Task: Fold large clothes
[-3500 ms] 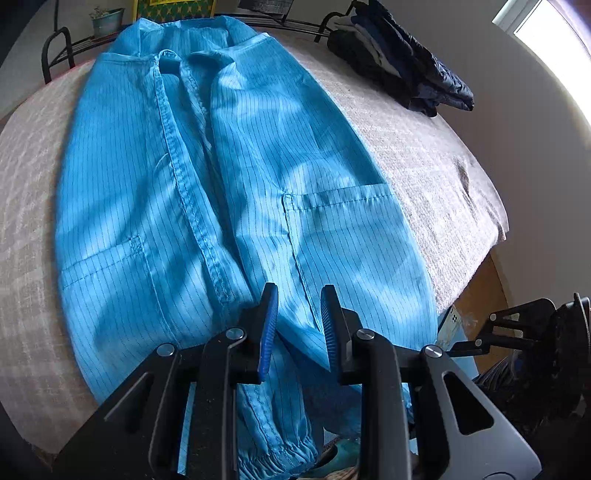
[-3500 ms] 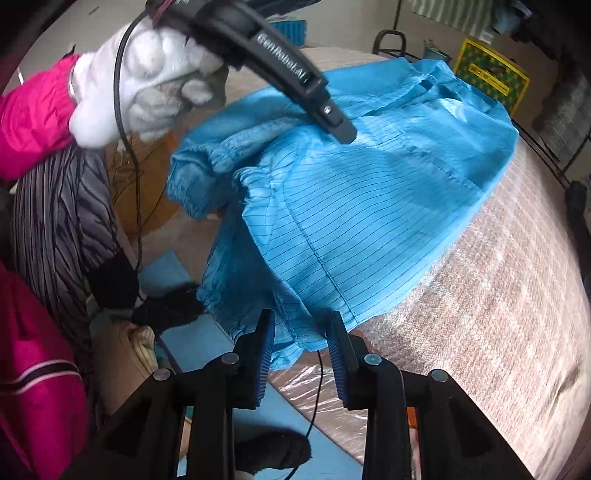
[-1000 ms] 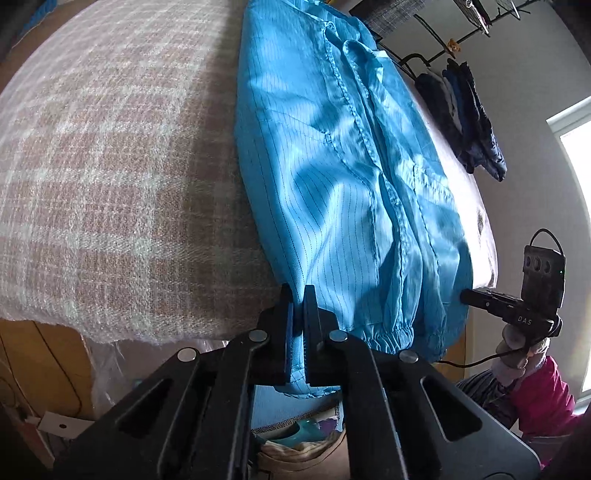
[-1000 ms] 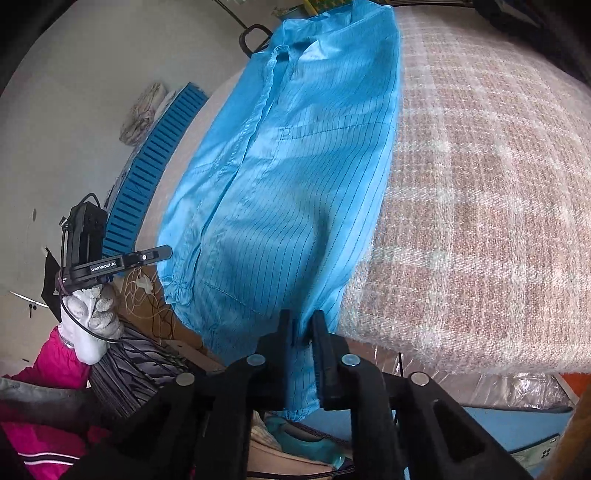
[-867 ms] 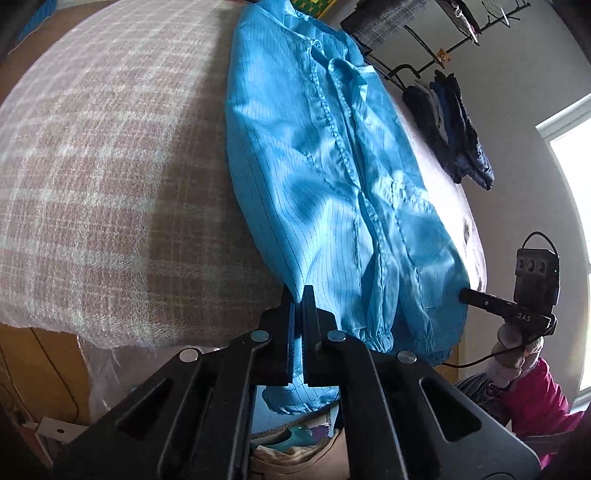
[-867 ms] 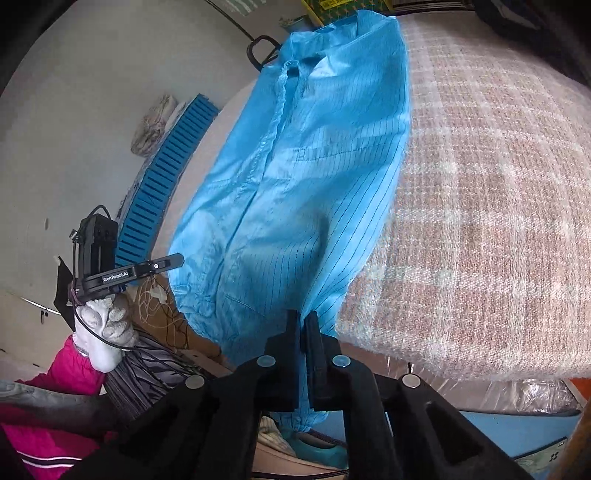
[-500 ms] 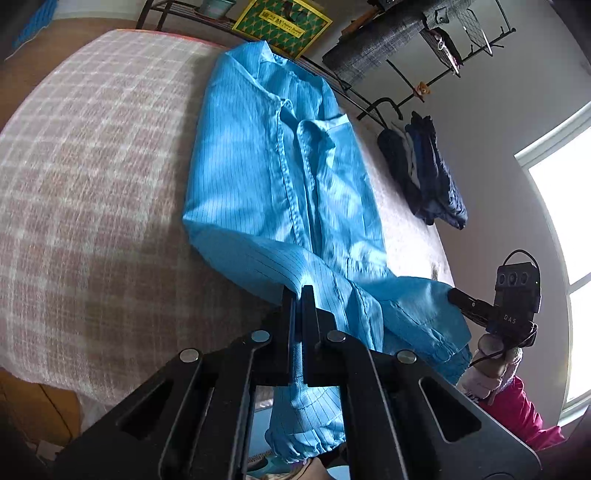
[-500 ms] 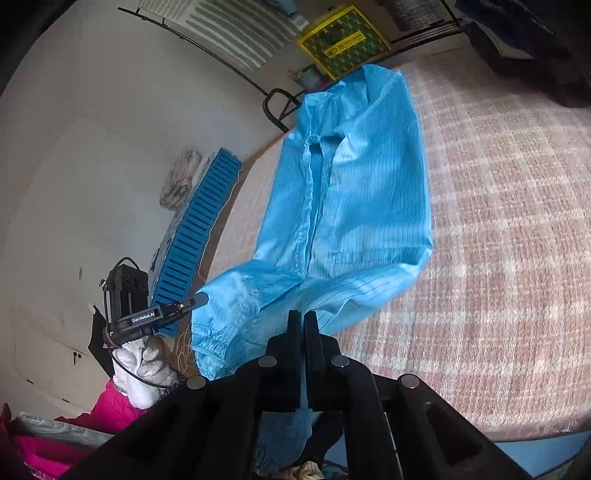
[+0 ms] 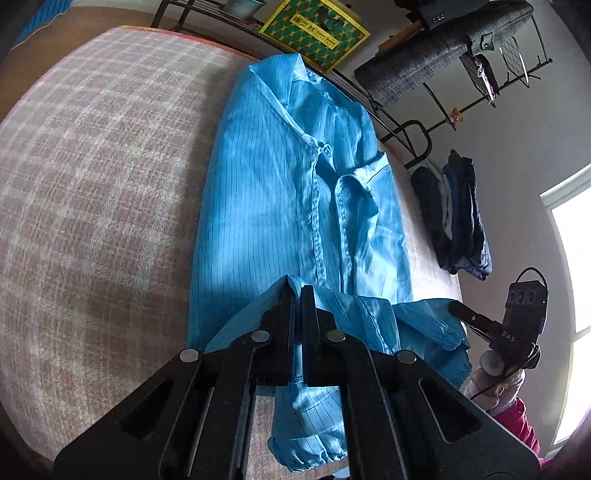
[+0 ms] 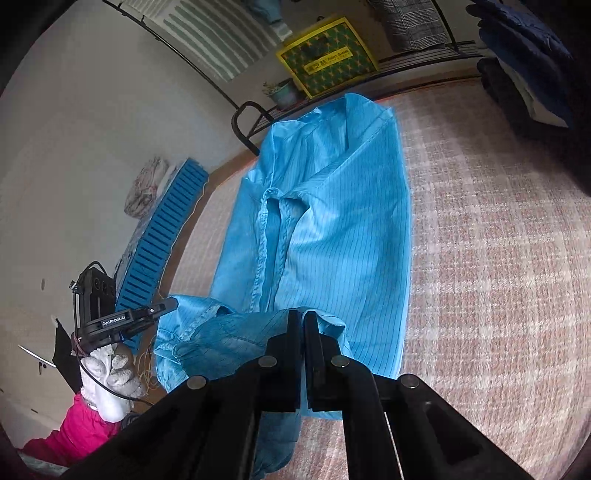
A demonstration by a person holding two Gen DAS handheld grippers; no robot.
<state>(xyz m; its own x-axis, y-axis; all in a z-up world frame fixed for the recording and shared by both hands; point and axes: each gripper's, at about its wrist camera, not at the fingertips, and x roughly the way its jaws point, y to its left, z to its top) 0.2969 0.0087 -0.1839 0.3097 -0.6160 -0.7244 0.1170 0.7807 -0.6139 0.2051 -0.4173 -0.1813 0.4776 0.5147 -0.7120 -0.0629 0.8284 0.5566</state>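
Note:
A large blue pinstriped garment [image 9: 280, 192] [image 10: 332, 229] lies lengthwise on the plaid-covered bed [image 9: 92, 192], collar at the far end. Its near hem is lifted off the bed and doubled back over the lower body. My left gripper [image 9: 296, 291] is shut on one corner of that hem. My right gripper [image 10: 302, 316] is shut on the other corner. Each gripper shows in the other's view: the right one [image 9: 458, 307] at the fold's right end, the left one [image 10: 170, 303] at its left end, in a white-gloved hand [image 10: 110, 373]. A cuffed sleeve [image 9: 306, 439] hangs below the left gripper.
A pile of dark folded clothes [image 9: 458, 218] sits at the bed's right edge. A yellow-framed green box [image 9: 314, 31] and a metal rack [image 9: 454, 44] stand beyond the head end. A blue slatted panel [image 10: 159, 236] leans by the left wall. Bare plaid cover [image 10: 498, 258] flanks the garment.
Both grippers, shut on the hem throughout, have lifted it from the bed's near edge and carried it forward over the garment. The lower part now folds back toward the collar.

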